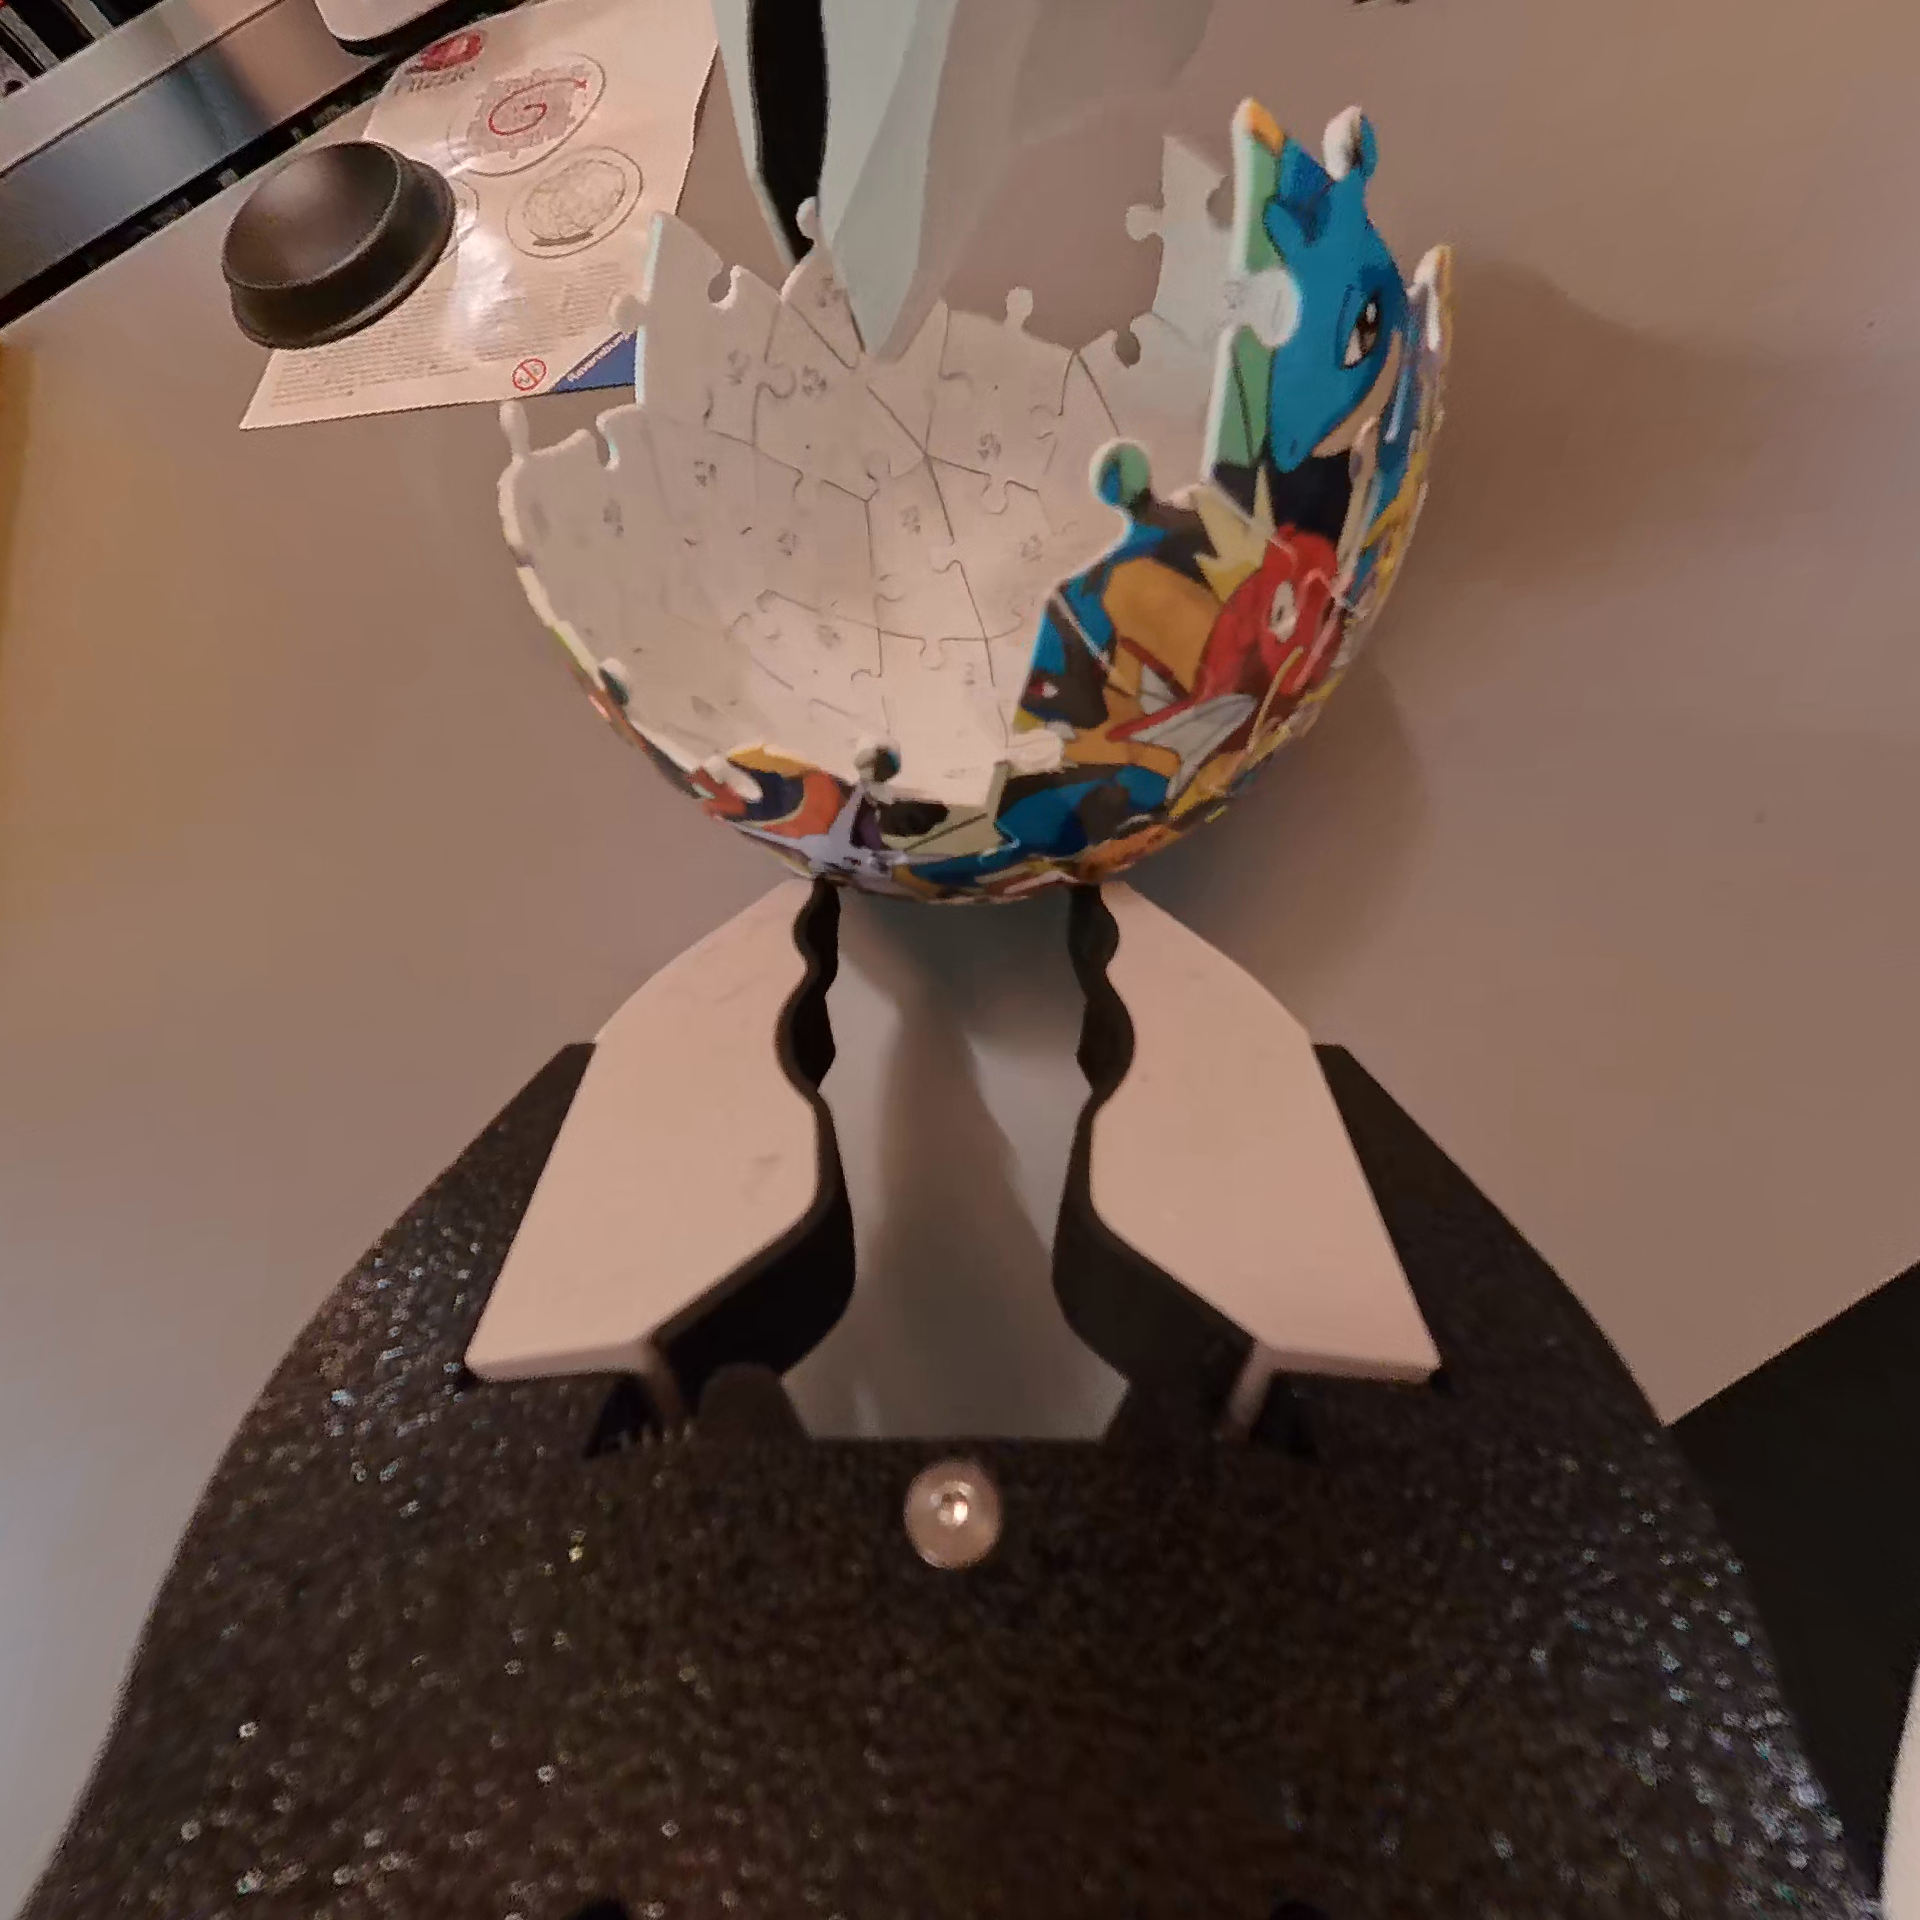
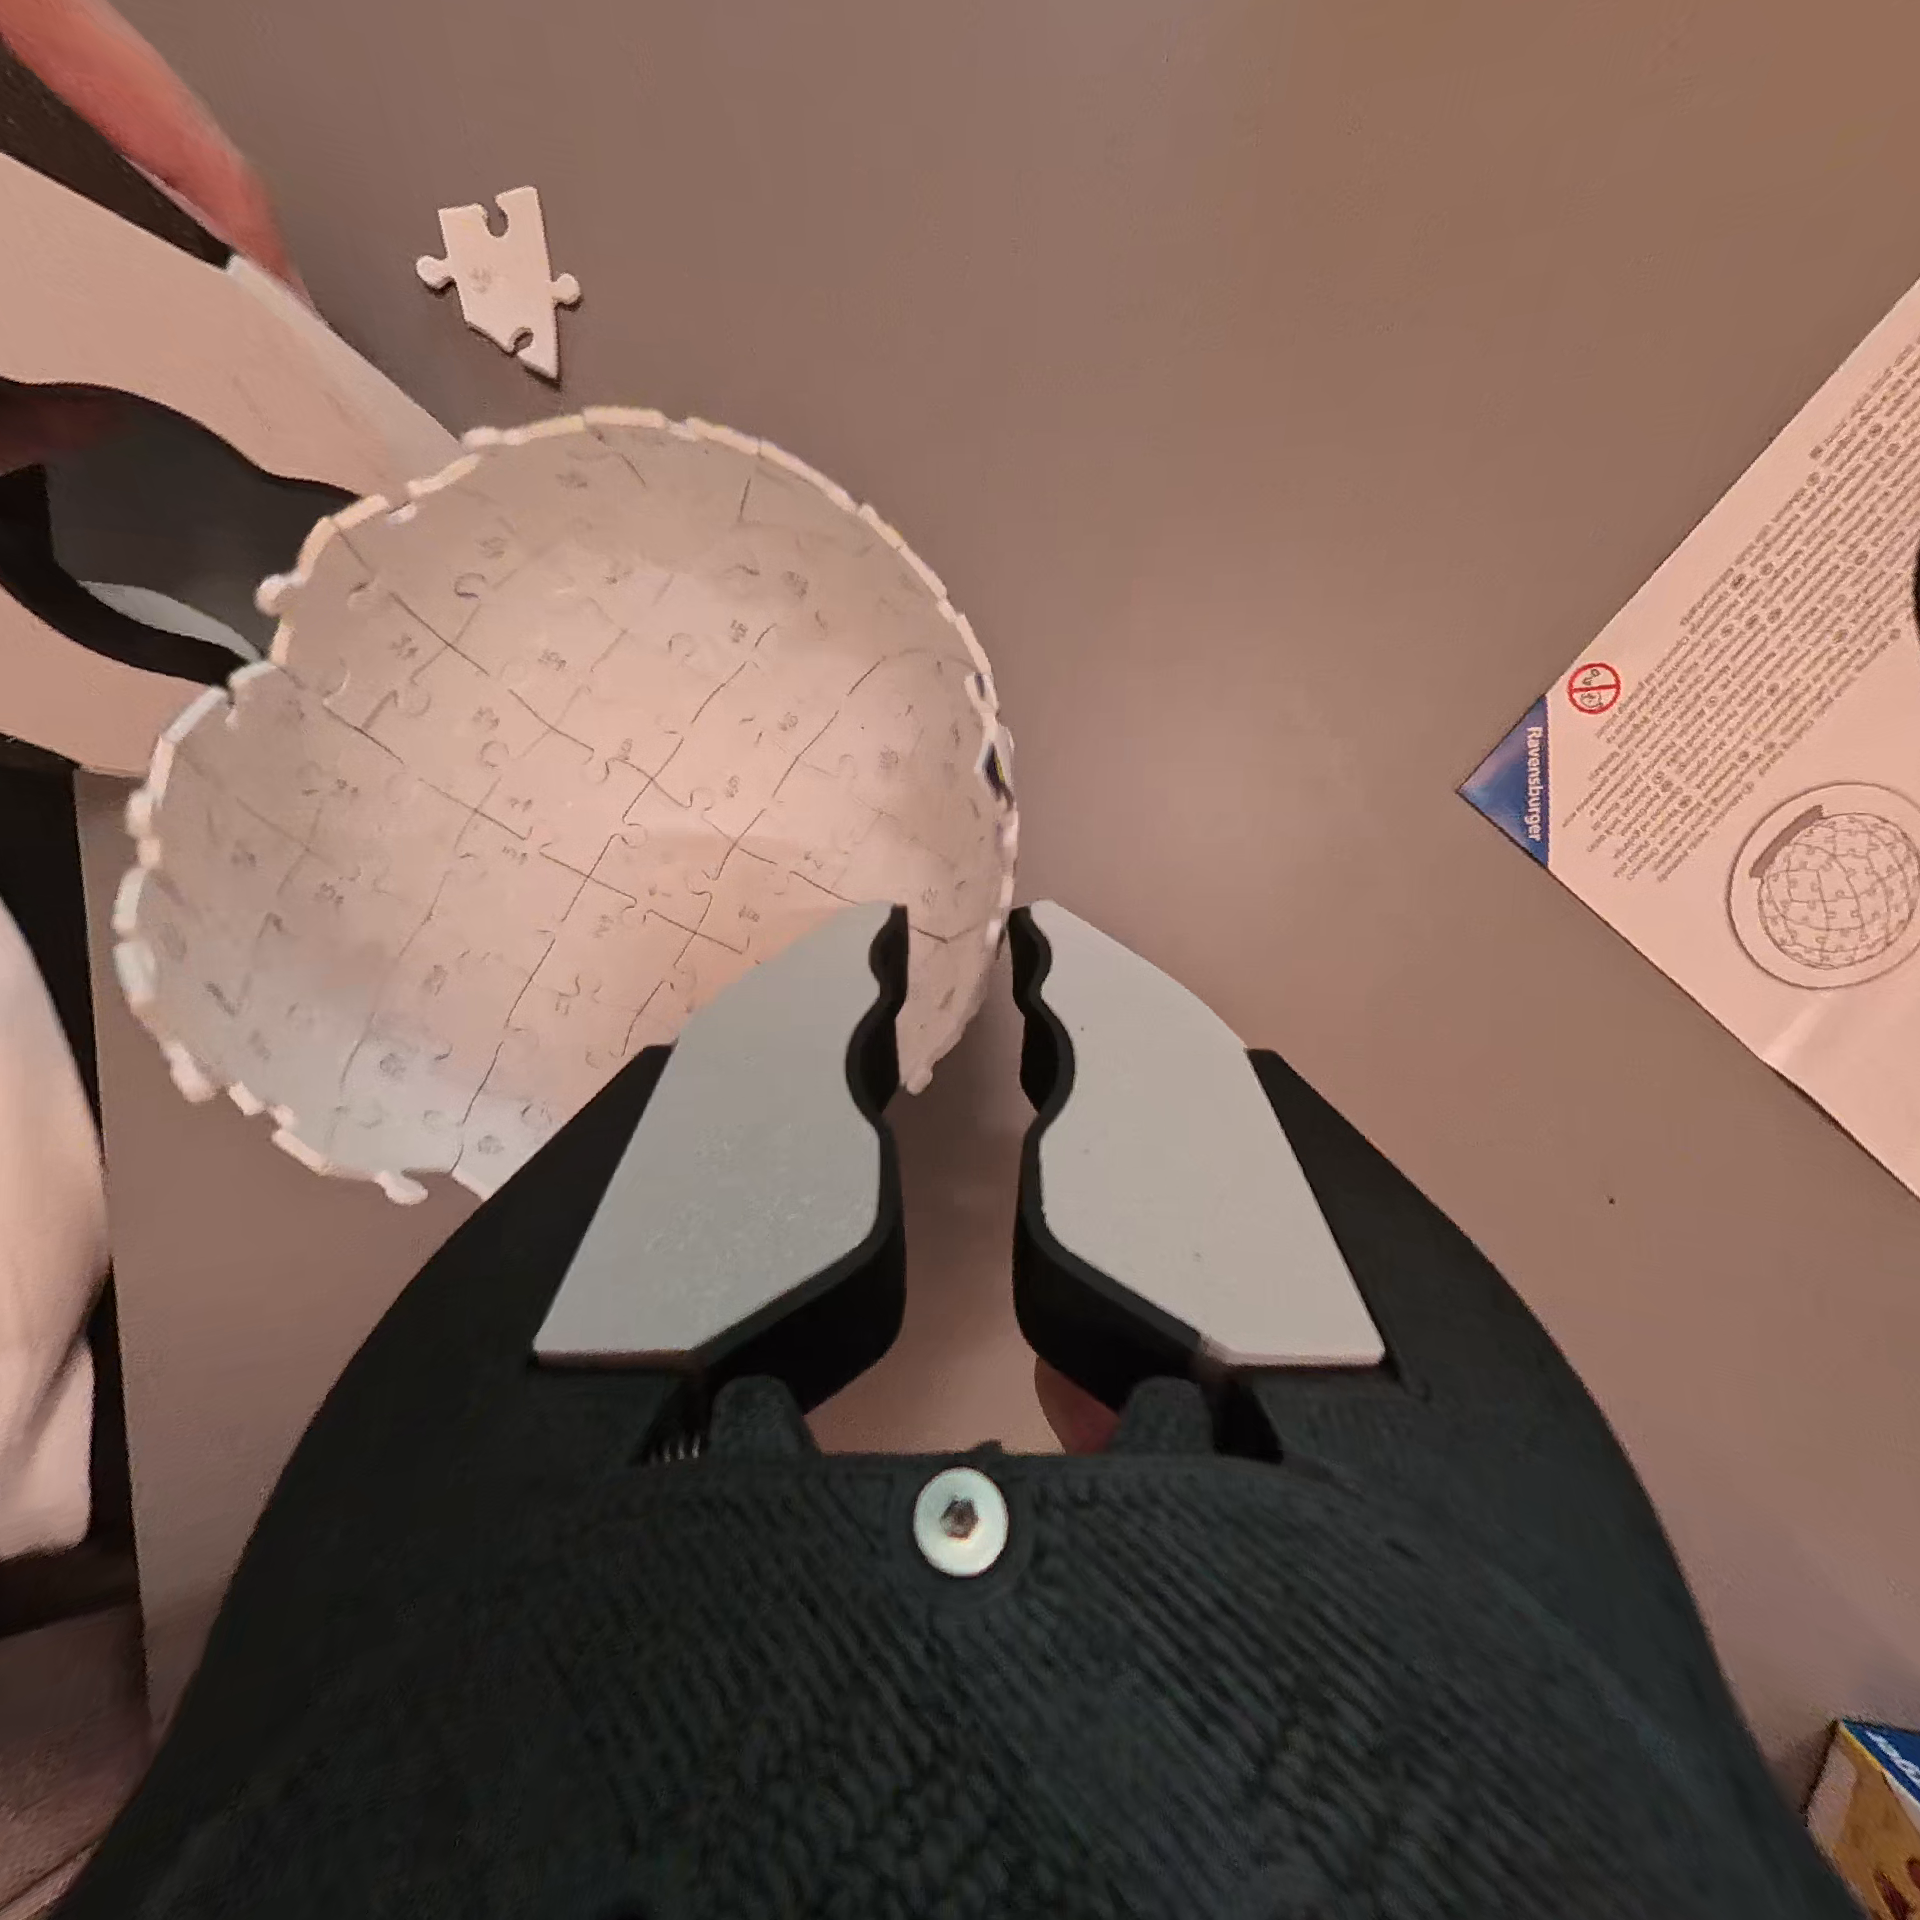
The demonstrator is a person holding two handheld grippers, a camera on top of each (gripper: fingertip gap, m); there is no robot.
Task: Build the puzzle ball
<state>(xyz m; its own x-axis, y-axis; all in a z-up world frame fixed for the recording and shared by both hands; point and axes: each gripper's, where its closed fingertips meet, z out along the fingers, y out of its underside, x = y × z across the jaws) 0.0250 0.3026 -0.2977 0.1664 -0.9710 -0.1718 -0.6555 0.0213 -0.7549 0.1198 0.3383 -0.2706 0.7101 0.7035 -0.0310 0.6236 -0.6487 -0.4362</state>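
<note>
Left tool [image 1: 951,894]: fingers apart at a middling gap, holding nothing, tips just under the near bottom edge of the half-built ball [image 1: 935,582]; touching or not, can't tell. Ball dead ahead of left tool on the bench [image 1: 260,831], open side tipped toward it, ragged rim up.

Right tool [image 2: 956,920]: narrow gap, nothing gripped, tips over the ball's rim on its near right side, prob. hovering. Ball sits ahead and left of right tool.

Loose piece [image 2: 504,275]: blank side up, beyond the ball from right tool, well apart from it, point facing the ball. Likely next pick; right tool looks nearer, but ball stands between, so reach over or round.

Farther off: instruction sheet [image 2: 1714,790] to right tool's right; black stand [image 1: 338,249] ahead-left of left tool.
</note>
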